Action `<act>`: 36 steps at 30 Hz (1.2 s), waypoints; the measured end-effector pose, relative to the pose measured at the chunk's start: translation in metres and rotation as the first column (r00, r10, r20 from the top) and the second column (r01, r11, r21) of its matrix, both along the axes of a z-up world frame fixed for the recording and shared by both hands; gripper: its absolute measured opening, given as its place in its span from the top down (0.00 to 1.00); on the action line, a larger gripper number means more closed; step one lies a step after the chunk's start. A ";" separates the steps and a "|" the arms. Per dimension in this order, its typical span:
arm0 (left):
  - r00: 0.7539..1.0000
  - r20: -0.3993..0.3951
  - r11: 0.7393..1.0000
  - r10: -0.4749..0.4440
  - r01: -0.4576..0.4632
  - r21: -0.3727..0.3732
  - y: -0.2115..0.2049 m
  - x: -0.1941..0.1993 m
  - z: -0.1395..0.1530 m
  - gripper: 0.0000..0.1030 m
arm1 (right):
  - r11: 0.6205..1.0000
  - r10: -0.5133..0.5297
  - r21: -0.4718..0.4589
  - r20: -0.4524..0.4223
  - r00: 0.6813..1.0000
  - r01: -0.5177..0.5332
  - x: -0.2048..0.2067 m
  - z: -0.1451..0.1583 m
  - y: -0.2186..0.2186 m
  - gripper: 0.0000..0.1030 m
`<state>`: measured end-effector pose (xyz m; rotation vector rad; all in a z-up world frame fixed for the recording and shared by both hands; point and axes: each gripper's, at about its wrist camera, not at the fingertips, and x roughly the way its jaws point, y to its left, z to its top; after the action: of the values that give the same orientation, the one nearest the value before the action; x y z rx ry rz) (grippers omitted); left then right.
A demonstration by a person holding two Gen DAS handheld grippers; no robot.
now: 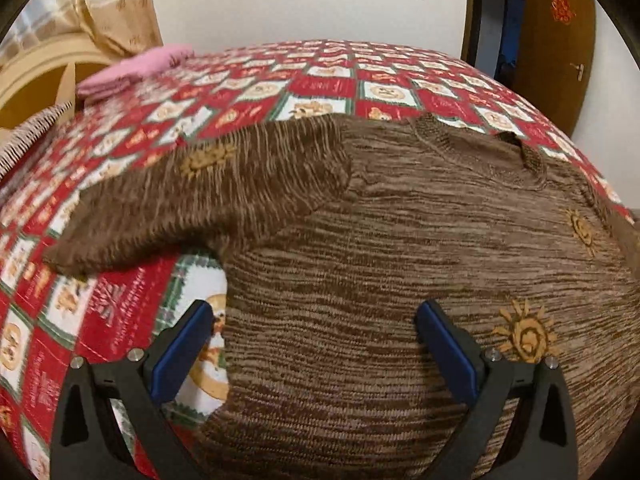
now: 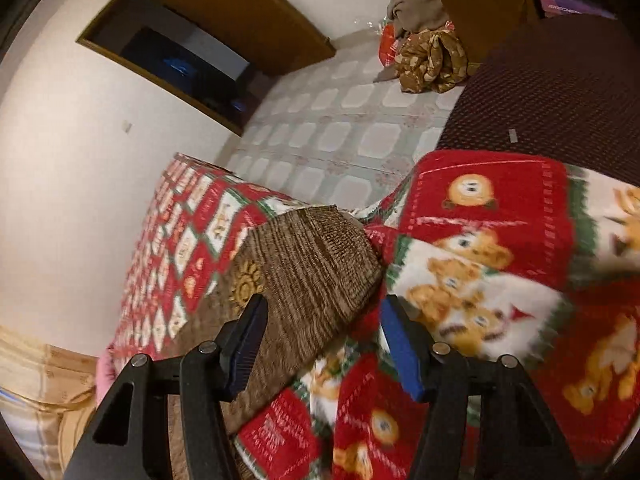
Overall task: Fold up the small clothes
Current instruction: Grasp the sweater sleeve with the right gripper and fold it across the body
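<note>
Both grippers stand released, nothing pinched: the left gripper (image 1: 316, 344) hangs over the sweater's (image 1: 400, 280) body, the right gripper (image 2: 324, 344) over its sleeve edge. The brown sweater lies spread flat on the bear-patterned blanket (image 1: 120, 320), a pink cloth (image 1: 132, 70) at its far corner.

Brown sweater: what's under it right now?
The brown sweater lies flat on the red teddy-bear blanket, which shows around its edges. Anything else beneath its body is covered.

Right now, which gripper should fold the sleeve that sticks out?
Probably the right gripper: its open jaws already straddle the sweater sleeve. The left gripper hangs open over the sweater's body.
</note>
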<state>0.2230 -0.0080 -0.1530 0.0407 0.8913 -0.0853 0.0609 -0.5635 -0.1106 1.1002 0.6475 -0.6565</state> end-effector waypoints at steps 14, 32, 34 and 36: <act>1.000 -0.001 0.999 -0.005 0.005 -0.035 0.000 0.005 -0.003 0.00 | 0.993 -0.053 -0.111 -0.165 0.985 0.035 0.024 -0.014 -0.012 0.88; 1.000 0.017 0.995 -0.015 0.017 -0.101 0.008 0.006 -0.004 0.00 | 0.651 0.665 -0.451 -0.049 0.745 -0.610 0.165 0.081 0.294 0.95; 1.000 0.020 0.994 -0.016 0.018 -0.110 0.010 0.005 -0.004 0.00 | 0.597 0.723 -0.440 -0.068 0.687 -0.671 0.177 0.058 0.330 0.95; 1.000 0.022 0.993 -0.017 0.019 -0.118 0.010 0.005 -0.003 0.00 | 0.569 0.760 -0.399 -0.078 0.645 -0.719 0.183 0.030 0.361 0.95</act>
<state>0.2275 0.0025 -0.1565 -0.0604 0.8634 -0.1541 0.2437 -0.2025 -0.0810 0.3824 0.7718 0.0315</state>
